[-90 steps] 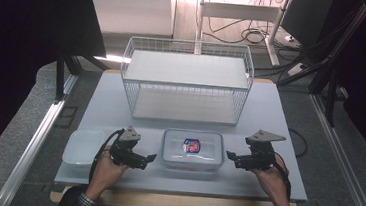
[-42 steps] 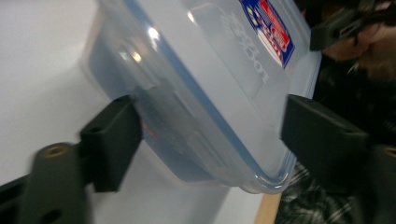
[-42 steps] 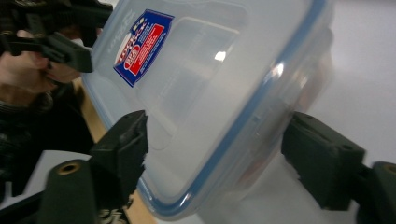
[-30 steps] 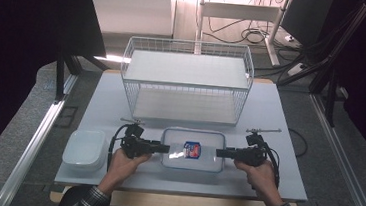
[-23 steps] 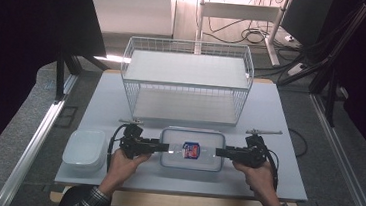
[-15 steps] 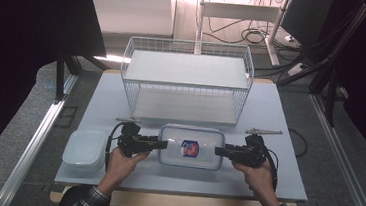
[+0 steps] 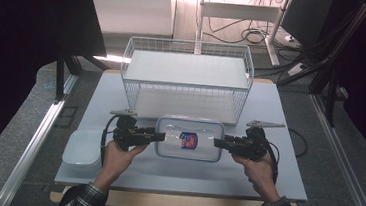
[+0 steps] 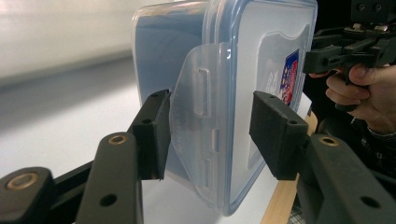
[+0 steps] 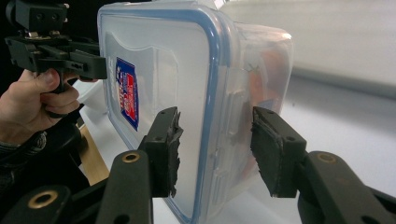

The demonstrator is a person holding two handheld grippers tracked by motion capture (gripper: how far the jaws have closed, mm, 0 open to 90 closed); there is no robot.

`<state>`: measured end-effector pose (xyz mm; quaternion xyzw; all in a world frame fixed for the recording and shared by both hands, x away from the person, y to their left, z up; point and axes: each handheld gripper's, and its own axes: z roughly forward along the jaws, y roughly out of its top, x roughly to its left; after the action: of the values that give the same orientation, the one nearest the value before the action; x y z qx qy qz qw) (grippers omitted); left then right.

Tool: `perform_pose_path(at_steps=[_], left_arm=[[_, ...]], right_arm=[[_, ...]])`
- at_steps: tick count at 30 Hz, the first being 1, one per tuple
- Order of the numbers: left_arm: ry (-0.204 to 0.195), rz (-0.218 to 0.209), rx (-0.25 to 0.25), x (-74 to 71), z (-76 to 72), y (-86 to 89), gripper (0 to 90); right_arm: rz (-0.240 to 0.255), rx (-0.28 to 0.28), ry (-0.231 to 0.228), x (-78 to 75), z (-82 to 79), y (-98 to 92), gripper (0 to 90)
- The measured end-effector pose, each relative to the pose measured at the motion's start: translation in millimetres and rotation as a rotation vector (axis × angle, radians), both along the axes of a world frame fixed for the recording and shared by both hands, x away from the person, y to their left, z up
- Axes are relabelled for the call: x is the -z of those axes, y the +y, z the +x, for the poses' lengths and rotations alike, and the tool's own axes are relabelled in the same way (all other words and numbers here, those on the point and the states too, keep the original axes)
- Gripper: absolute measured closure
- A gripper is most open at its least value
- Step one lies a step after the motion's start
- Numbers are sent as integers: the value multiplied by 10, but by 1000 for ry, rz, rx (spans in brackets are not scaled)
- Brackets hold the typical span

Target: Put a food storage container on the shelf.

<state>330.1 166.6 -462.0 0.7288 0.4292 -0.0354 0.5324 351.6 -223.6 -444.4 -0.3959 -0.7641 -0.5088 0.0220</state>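
A clear lidded plastic container (image 7: pixel 189 138) with a blue seal and a red-and-blue sticker hangs level just above the table, in front of the basket. My left gripper (image 7: pixel 160 137) is shut on its left end and my right gripper (image 7: pixel 216 143) on its right end. In the left gripper view the pads (image 8: pixel 156 133) clamp the container (image 8: pixel 168 51) across its side latch flap, and the right gripper (image 8: pixel 327 53) shows at the far end. In the right gripper view the pads (image 9: pixel 166 149) press on lid and base of the container (image 9: pixel 159 56), with the left gripper (image 9: pixel 70 56) beyond it.
A white wire basket (image 7: pixel 188 78) with a flat white floor stands on the table just behind the container. A small white tub (image 7: pixel 83 147) sits at the front left. The table's wooden front edge (image 7: pixel 182 202) runs near the person's sleeves.
Three seconds ago both grippers stood apart from the container on the table. They have closed on its two ends, and over the last second they have lifted it slightly.
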Motion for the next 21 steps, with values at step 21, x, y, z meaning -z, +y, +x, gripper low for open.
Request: perform_pose_path(at_steps=[21], left_arm=[[-100,-11,-59,-795,324,158,489]], right_arm=[[34,-10,-84,-687,378,166,537]])
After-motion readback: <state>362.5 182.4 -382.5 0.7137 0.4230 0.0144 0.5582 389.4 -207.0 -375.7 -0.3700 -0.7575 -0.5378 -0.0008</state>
